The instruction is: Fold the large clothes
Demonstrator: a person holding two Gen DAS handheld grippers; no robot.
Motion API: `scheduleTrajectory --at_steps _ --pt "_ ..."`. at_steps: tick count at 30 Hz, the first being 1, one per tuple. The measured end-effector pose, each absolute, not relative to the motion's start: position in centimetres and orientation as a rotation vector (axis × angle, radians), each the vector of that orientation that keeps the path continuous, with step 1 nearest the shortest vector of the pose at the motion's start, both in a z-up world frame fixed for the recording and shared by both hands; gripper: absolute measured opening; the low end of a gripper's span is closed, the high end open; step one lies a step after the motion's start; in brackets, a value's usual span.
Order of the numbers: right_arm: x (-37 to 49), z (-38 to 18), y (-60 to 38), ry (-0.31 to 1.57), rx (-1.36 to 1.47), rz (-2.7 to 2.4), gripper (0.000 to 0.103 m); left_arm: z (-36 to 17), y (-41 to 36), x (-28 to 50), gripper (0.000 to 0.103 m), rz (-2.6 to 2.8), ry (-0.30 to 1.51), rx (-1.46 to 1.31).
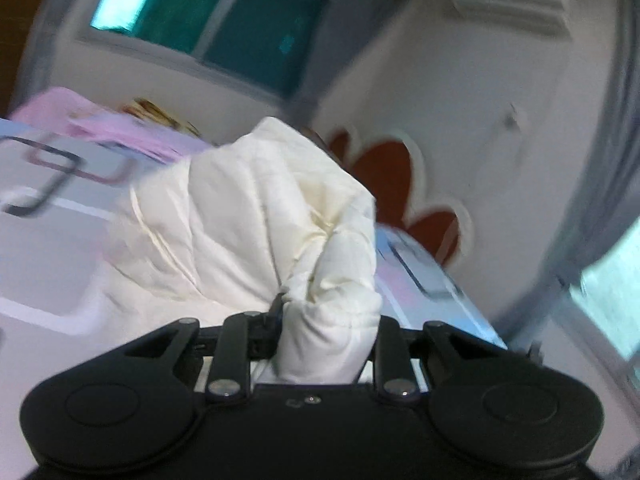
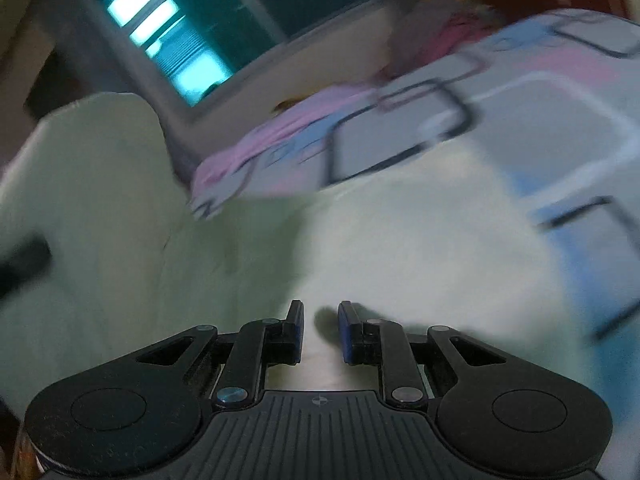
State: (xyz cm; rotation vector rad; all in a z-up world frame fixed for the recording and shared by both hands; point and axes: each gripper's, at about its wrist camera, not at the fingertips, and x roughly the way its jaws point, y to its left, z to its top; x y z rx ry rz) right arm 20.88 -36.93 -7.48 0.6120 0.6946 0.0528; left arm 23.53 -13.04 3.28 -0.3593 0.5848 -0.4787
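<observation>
The left gripper (image 1: 326, 332) pinches a bunched fold of the white jacket (image 1: 256, 216), lifting it at twelve o'clock above the bed (image 1: 44, 248) for folding, while the right gripper (image 2: 320, 332) hovers slightly parted and empty over it.

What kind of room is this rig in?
Probably a bedroom: a bed under a pastel sheet printed with rounded squares, pink folded bedding at its far side, and a wall-mounted air conditioner above a red flower wall decal.

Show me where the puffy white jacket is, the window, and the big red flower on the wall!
white jacket (image 1: 280, 200), left wrist view, on the lifted quilted bulge.
window (image 1: 240, 20), left wrist view, on the dark green pane.
red flower (image 1: 386, 172), left wrist view, on a middle petal.
</observation>
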Motion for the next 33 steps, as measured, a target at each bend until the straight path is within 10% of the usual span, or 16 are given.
scheduleTrajectory --at_steps 16,18,21,26,29,33 --pt "11.7 -11.4 -52.7 0.785 0.709 -0.306 0.020 -7.7 -27.3 28.3 0.035 -0.525 0.898 -0.267" --pt "11.2 -11.0 -52.4 0.784 0.710 -0.303 0.020 -7.3 -28.1 28.3 0.043 -0.525 0.902 -0.252" --pt "11.3 -10.4 -51.8 0.774 0.710 -0.291 0.020 -6.2 -29.0 27.6 0.087 -0.587 0.902 -0.276" --pt "11.5 -9.1 -51.2 0.732 0.710 -0.271 0.020 -2.4 -27.2 26.2 0.090 -0.706 0.890 -0.419" --pt "11.9 -7.3 -50.3 0.661 0.683 -0.266 0.075 0.8 -22.3 26.0 0.089 -0.717 0.771 -0.523" --pt "13.6 -4.4 -48.2 0.593 0.640 -0.160 0.075 0.7 -15.7 28.7 0.083 -0.484 0.686 -0.447"
